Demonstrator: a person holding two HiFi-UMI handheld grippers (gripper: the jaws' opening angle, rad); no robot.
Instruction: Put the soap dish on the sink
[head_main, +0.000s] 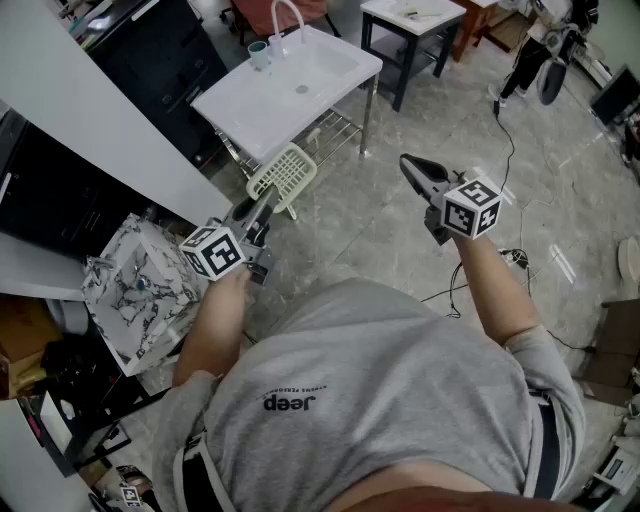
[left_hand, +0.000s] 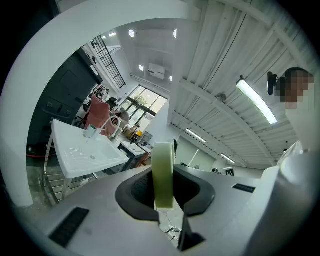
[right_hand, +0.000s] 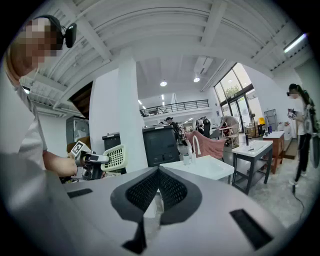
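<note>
The left gripper (head_main: 265, 203), clamped on the rim of the dish (head_main: 283, 172), holds it in the air just short of the sink (head_main: 240, 100) ahead, nearer than the right gripper (head_main: 410, 165), whose jaws are together and empty.

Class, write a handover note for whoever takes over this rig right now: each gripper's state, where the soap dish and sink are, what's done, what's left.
Left gripper: shut on the edge of the pale green soap dish, held in the air short of the sink.
Right gripper: shut, empty, off to the side.
White sink: ahead on its metal stand; a cup stands beside the faucet.
Done: dish picked up.
Left: carry it over, set it on the sink, release.
</note>
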